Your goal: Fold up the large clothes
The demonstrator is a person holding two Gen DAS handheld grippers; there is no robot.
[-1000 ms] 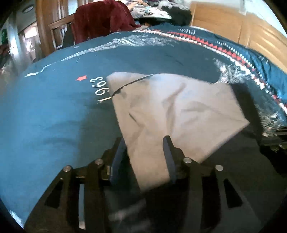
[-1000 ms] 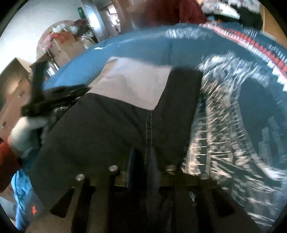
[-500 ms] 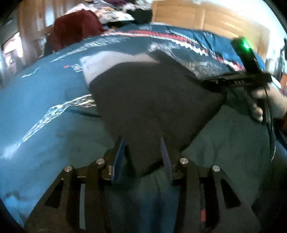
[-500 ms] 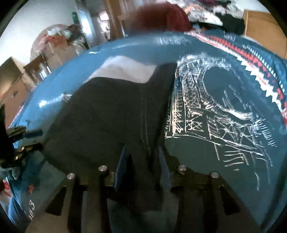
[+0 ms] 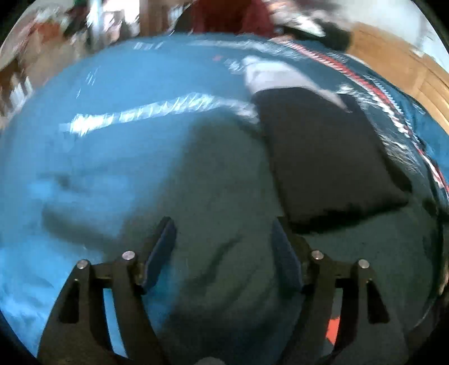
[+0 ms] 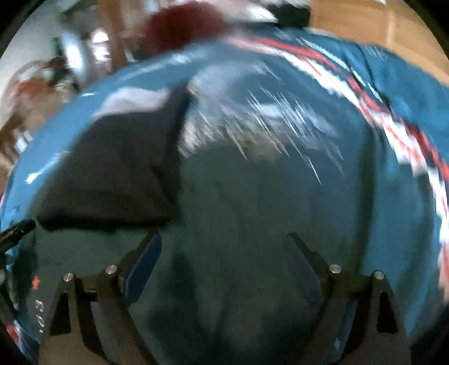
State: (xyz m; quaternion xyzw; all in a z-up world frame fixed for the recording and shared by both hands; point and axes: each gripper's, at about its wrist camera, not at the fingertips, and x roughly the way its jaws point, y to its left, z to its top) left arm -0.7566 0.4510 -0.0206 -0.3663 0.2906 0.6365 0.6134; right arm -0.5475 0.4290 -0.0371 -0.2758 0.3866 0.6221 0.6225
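A dark folded garment with a pale grey part at its far end lies on the teal bedspread. In the left wrist view it is up and to the right of my left gripper, which is open and holds nothing. The same dark garment lies in the right wrist view, up and to the left of my right gripper, also open and holding nothing. Both views are blurred by motion. The tip of the other gripper shows at the left edge of the right wrist view.
The bedspread carries white line prints and a red-and-white band along its far right side. A dark red cloth hangs over a wooden chair behind the bed. Wooden furniture stands at the back right.
Both grippers have let go of the dark garment, opened wide and pulled back from it. The garment now lies folded on the bedspread, to the side of each gripper.
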